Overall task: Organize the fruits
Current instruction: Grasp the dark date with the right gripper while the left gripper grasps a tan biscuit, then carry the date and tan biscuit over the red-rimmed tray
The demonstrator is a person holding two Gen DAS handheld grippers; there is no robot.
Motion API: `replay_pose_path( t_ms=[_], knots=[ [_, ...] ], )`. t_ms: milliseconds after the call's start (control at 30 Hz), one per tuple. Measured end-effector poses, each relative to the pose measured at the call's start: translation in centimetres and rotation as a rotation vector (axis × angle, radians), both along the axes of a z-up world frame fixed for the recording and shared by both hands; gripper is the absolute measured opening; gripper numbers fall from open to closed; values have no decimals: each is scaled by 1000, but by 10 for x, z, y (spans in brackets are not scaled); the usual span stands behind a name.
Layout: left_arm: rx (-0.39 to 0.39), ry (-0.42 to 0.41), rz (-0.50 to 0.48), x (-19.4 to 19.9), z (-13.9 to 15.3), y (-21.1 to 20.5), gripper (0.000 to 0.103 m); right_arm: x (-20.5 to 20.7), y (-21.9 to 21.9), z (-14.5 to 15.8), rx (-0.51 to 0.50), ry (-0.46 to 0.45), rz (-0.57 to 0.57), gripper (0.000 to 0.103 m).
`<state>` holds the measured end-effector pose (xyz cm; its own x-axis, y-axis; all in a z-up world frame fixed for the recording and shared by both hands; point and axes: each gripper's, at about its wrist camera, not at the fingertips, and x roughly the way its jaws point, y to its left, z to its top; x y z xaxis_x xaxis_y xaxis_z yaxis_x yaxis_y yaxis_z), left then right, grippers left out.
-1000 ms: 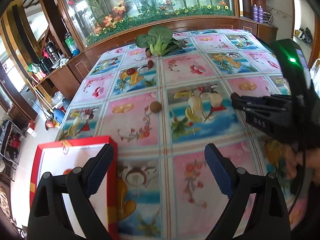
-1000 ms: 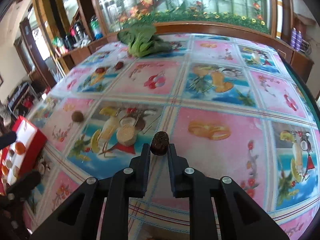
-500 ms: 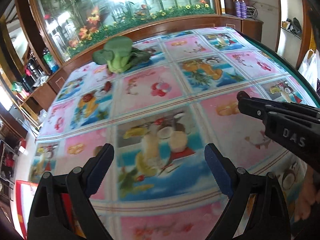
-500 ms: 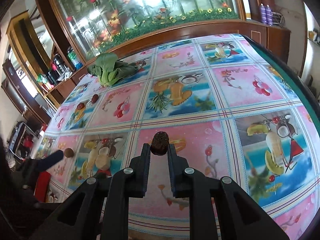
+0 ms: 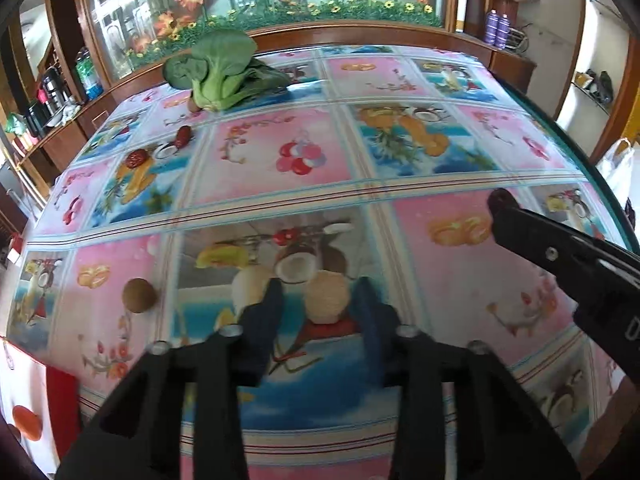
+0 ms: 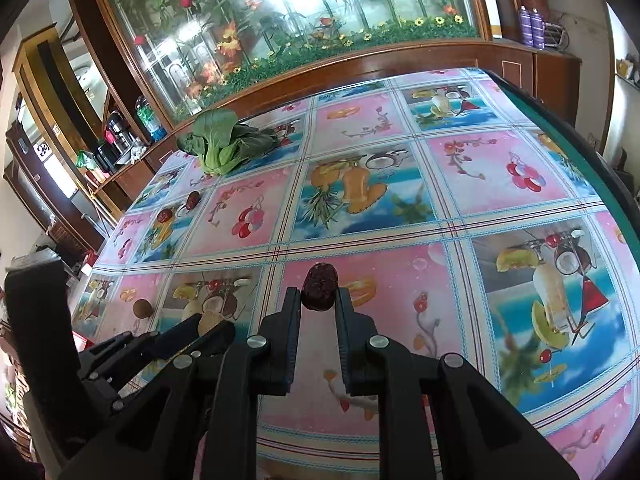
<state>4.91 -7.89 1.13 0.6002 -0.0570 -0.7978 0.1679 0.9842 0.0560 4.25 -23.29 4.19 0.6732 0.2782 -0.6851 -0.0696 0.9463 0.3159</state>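
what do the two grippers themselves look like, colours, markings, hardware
Both are black plastic two-finger tools. The left gripper has dark blue, finely ribbed finger pads and round silver screws on its linkage arms. The right gripper looks the same, with silver screw heads; white lettering, partly cut off, shows on its side in the left wrist view.

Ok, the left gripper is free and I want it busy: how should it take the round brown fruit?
Probably across its widest middle, straight from above. The brown fruit is a small ball lying alone on the cloth, so there is room either side; the left gripper hangs open to its right.
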Motion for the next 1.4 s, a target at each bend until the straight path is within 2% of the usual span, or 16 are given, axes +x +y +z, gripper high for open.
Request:
replay_pose_path(
  t_ms=[200,500,1000,1400],
  knots=[
    [8,-27,17,-12,4,-1,25,-1,1,1,-5,-11,2,16],
    [54,-175,61,-50,34,10,25,-5,9,2,-35,-36,16,16],
    [36,-197,82,-72,45,20,25,-10,19,1,-74,-54,37,16],
    [-10,-179,122,-90,42,40,25,-17,34,-2,-126,-74,74,16]
  ],
)
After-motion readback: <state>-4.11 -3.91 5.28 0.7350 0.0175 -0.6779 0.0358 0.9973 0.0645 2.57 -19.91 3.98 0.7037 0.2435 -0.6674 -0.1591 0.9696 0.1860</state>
